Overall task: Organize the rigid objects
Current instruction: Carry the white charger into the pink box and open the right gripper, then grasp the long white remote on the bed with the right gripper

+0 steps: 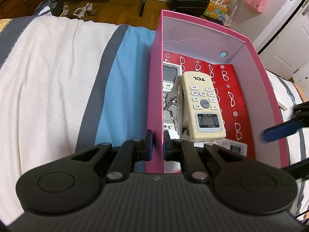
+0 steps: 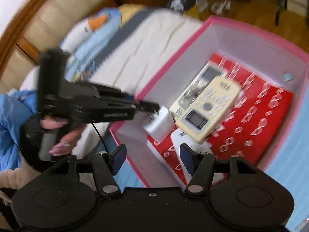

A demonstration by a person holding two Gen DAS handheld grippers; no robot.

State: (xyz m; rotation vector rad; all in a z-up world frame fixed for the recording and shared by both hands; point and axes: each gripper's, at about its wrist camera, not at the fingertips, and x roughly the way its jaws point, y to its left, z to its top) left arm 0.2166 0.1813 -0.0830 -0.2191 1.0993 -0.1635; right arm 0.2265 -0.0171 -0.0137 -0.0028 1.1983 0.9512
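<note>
A: What is the biggest thing in view?
B: The bed, with its white, grey and blue cover. On it stands the pink box, lined with a red sheet.
A: And inside the box?
B: A cream remote lies across a second remote, with keys between them. A third remote lies at the near end, and a white plug sits in the corner.
A: How does the left gripper stand?
B: Its fingers are narrow, pinching the box's near left wall, one pad outside and one inside. The keys lie just ahead of the inner finger.
A: The right gripper?
B: Its fingers stand wide and bare over the box's near edge, holding nothing. The third remote lies just beyond the right finger, the cream remote farther ahead.
</note>
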